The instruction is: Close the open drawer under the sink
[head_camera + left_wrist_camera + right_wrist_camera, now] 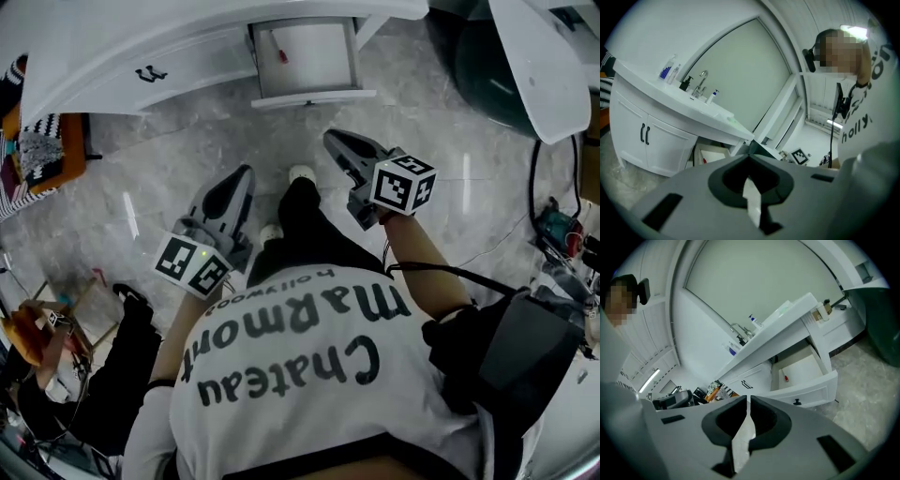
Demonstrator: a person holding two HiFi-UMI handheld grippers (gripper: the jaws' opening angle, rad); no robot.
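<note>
Grey marbled floor (422, 103) lies in front of a white sink cabinet (103, 70), and the one drawer (314, 56) under its countertop stands pulled out. The drawer is white, with a plain white bottom, low walls and a framed front panel. It is ahead of both claws and well apart from them. For the left gripper (246, 172) it is ahead and a little to the left of the tips, for the right gripper (330, 139) ahead and to the right. Both grippers have their jaws together at the tips, with nothing between them. I count two grippers, one open drawer, one dark knob (797, 402) on its front, one small red thing (786, 378) inside it, two dark door handles (644, 133) and one tap (701, 80). Only the right gripper view shows the front panel with the knob. From above, the head view shows the inside of the drawer and also the person's white shirt (309, 375). Of the drawer, the left gripper view shows only a corner under the countertop, but it gives the tap and the small bottles (668, 71) beside it most clearly.
</note>
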